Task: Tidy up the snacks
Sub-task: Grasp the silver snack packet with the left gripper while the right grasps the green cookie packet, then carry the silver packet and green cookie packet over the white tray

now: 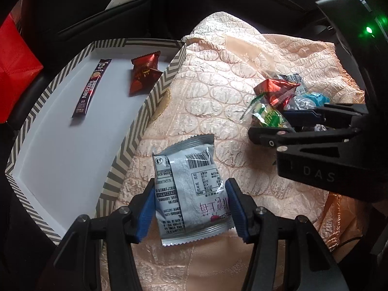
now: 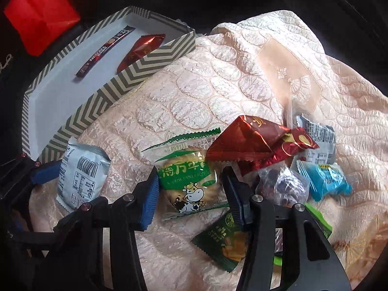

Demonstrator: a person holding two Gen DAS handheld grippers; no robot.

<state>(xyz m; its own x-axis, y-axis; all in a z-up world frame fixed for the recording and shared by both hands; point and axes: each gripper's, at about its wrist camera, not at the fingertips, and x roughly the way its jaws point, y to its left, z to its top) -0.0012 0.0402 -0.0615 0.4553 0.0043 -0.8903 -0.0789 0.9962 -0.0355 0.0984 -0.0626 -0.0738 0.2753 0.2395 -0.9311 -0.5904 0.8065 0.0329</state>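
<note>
Your left gripper [image 1: 190,208] clamps the grey snack packet [image 1: 189,189] between its blue pads, just right of the striped box [image 1: 135,126]. Your right gripper [image 2: 190,194] stands wide around the green cow biscuit packet [image 2: 186,169]; whether the pads touch it is unclear. It lies on the quilted cloth [image 2: 218,77] beside the snack pile.

Soft daylight falls evenly on the quilted cloth [image 1: 218,92], and the box's white floor [image 1: 60,145] looks slightly washed out. Foil wrappers [image 2: 257,140] carry small glints. Corners go black from 7 to 11 o'clock, with fisheye bending toward the edges. A green LED [image 1: 369,29] flares at 2 o'clock.
</note>
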